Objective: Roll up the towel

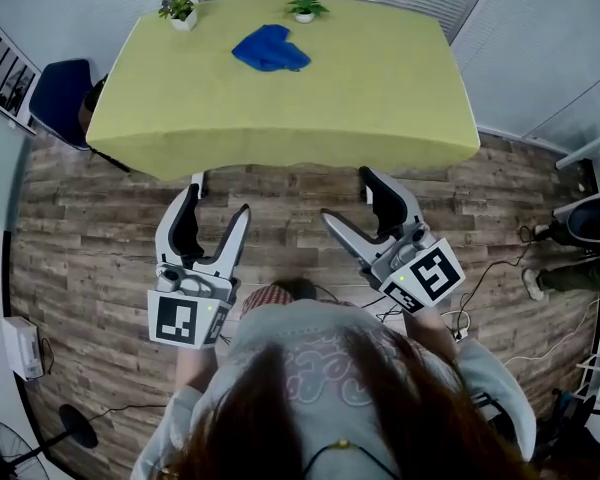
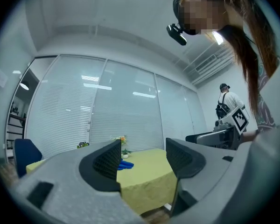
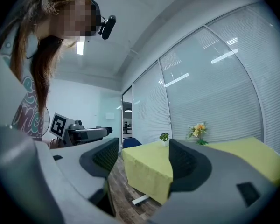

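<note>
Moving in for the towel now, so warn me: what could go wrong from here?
The towel lies bunched at the far side of the tablecloth, close to a potted plant; a long reach could knock that over. Crumpled as it is, it may roll lumpy unless flattened first. Pinching it might catch the tablecloth underneath too.

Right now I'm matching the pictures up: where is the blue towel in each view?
Head view: towel, top centre, on the yellow table.
Left gripper view: towel, lower centre, peeking out beside one jaw.
Right gripper view: not in it.
Shared landmark: the yellow table.
</note>
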`<action>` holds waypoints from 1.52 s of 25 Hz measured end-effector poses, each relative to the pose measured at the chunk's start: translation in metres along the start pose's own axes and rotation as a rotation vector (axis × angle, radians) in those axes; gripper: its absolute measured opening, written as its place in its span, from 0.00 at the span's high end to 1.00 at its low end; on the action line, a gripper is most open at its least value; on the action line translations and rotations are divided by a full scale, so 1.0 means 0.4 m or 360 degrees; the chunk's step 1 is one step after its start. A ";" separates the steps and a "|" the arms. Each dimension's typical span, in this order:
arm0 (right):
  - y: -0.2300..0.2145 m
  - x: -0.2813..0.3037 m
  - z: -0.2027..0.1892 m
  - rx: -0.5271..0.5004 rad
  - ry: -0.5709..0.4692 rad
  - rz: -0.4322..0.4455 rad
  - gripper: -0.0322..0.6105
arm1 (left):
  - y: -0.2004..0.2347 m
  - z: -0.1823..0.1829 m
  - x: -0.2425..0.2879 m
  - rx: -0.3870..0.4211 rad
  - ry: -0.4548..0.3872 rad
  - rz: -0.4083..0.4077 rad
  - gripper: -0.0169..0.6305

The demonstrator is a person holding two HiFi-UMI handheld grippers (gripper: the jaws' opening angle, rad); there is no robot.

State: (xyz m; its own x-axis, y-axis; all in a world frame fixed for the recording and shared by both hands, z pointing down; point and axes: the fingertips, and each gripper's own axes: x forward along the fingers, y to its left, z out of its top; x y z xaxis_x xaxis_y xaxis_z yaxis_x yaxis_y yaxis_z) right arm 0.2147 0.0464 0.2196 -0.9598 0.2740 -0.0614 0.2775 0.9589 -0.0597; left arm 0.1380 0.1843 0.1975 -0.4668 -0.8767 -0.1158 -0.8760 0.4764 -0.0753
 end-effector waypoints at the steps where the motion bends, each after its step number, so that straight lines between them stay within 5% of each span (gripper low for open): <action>1: -0.003 0.003 0.002 -0.0008 -0.0003 0.0001 0.44 | 0.001 0.003 0.002 0.0003 -0.0007 0.0002 0.52; 14: -0.067 0.016 0.002 -0.0033 -0.0008 -0.0042 0.44 | 0.026 0.016 0.057 0.0090 -0.0033 0.0014 0.52; 26: -0.123 0.082 -0.029 0.0014 0.0000 -0.0017 0.45 | 0.097 -0.027 0.090 0.0039 0.0017 0.0102 0.52; 38: -0.296 0.238 -0.019 -0.0037 0.0001 -0.0127 0.45 | 0.225 -0.074 0.330 0.0007 -0.0035 0.0002 0.52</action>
State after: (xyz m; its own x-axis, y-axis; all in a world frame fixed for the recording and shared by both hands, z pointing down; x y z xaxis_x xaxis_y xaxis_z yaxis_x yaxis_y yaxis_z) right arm 0.0901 -0.0405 0.2284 -0.9789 0.1964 -0.0569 0.1988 0.9792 -0.0414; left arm -0.0060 0.1093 0.2047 -0.4651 -0.8745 -0.1374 -0.8749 0.4778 -0.0794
